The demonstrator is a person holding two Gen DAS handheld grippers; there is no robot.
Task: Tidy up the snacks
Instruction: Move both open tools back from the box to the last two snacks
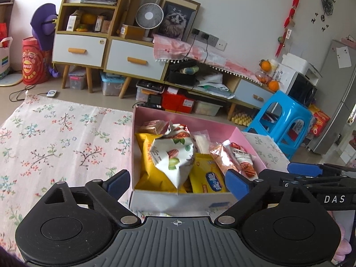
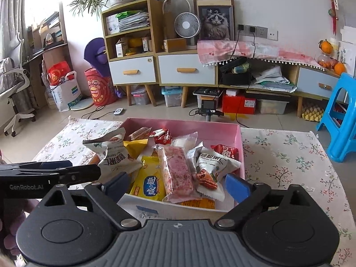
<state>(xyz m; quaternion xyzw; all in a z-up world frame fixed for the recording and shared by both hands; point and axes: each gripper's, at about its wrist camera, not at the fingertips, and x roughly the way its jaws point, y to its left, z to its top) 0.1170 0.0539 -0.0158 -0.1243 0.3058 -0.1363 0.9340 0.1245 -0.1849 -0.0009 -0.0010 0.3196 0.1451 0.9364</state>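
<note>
Left hand-held gripper (image 1: pixel 178 183), black-framed with blue pads, angled downward over the near edge of the pink cardboard box (image 1: pixel 178 197); jaws spread wide, nothing clamped between them. Left pad (image 1: pixel 118 183) hanging outside the box's left wall above the cloth, right pad (image 1: pixel 237 183) over the box's near right corner. Just ahead and between the pads: crumpled white nut packet printed with pecans (image 1: pixel 175 153), lying on top of the heap, tilted, overlapping a large yellow crinkled bag (image 1: pixel 151 160) and a smaller yellow wrapped biscuit pack with a blue oval label (image 1: pixel 210 179). Orange-and-red sachets (image 1: pixel 235 158) stacked toward the right wall.

Right hand-held gripper (image 2: pixel 178 187), same build, likewise tipped downward and gaping wide, holding nothing. Directly ahead between its pads: pink speckled bar in clear wrap (image 2: pixel 178 173), lying lengthwise on the pile. Beside it, to the right, a white pecan sachet (image 2: pixel 213 173), close to the right pad (image 2: pixel 237 188). Both sets of snacks inside the box, none gripped.

Other gripper's black body visible at the side of each view, close alongside. Box resting on a bench covered by a floral pale cloth (image 1: pixel 66 146). Beyond: bright blue plastic stool (image 1: pixel 284 120) on the floor, well apart.
</note>
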